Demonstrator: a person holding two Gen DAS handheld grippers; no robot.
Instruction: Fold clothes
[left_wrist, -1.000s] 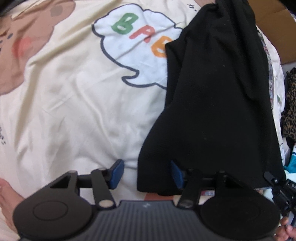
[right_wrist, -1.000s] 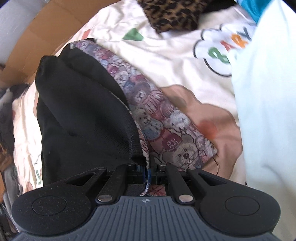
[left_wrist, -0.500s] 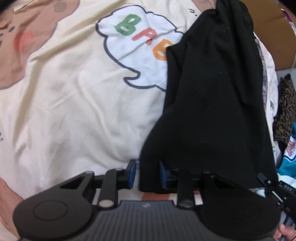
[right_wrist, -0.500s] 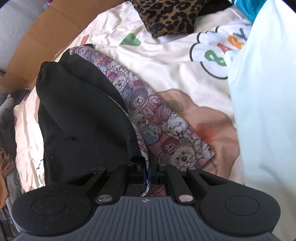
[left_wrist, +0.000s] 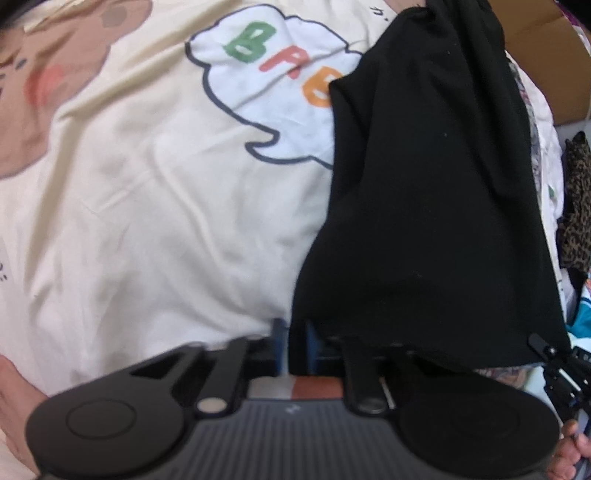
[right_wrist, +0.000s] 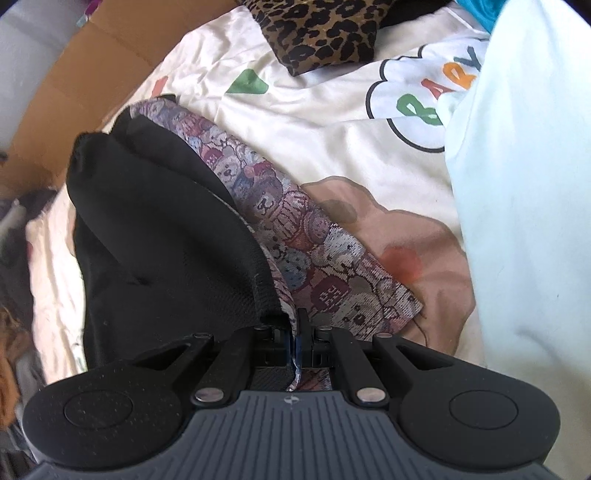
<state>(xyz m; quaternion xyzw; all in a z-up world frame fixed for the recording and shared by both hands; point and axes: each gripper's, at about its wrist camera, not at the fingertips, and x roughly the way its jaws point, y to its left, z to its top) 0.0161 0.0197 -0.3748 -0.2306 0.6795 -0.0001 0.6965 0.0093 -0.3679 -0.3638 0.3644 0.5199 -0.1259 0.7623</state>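
- My left claw (left_wrist: 293, 345), wide apart a moment ago, has now pinched the near corner of the black garment (left_wrist: 424, 206).
- My right claw (right_wrist: 295, 341) stays clamped on its patterned edge (right_wrist: 295, 236).
- Both corners are held above the bedsheet (left_wrist: 155, 192), so I judge the fold can begin.

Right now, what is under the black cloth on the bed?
Under the black cloth lies a cloth with a bear pattern; only its strip along one edge shows. Below both is the cream bedsheet. Whatever else lies beneath the black cloth is covered.

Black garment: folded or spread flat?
Folded: the black garment is doubled over lengthwise, its bear-patterned side showing beneath the top layer.
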